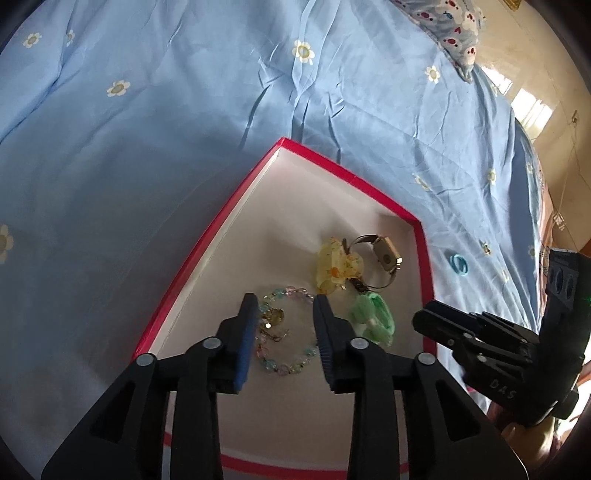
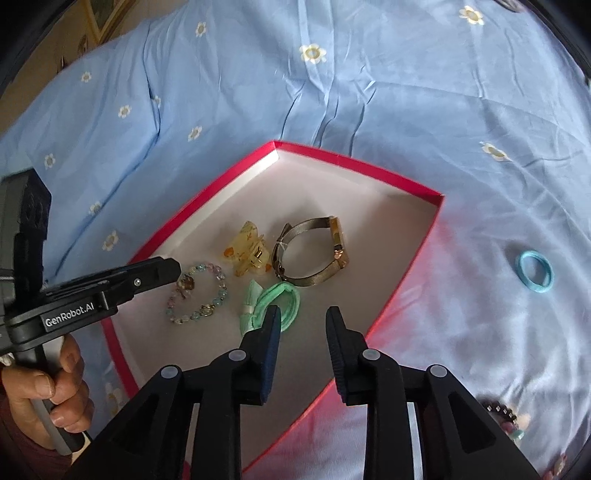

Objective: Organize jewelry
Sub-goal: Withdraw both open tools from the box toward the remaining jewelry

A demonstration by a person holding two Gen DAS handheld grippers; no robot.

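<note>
A shallow red box (image 1: 207, 254) (image 2: 207, 203) with a white floor lies on the bed. Inside it are a pastel beaded bracelet (image 1: 291, 363) (image 2: 197, 295), a yellow hair claw (image 1: 338, 267) (image 2: 245, 254), a gold-faced watch (image 1: 384, 254) (image 2: 314, 251) and a green hair tie (image 1: 373, 317) (image 2: 275, 299). My left gripper (image 1: 286, 306) (image 2: 162, 271) hangs open over the bracelet, its pads apart from the beads. My right gripper (image 2: 303, 317) (image 1: 428, 319) stands open above the box's near right part, with nothing between its fingers and the green tie just left of its left finger.
A blue hair tie (image 2: 533, 277) (image 1: 458, 264) lies on the light blue flowered sheet (image 2: 369, 74) right of the box. Another beaded bracelet (image 2: 506, 417) lies at the near right. A person's hand (image 2: 48, 391) holds the left gripper's handle. A patterned pillow (image 1: 454, 26) is at the far right.
</note>
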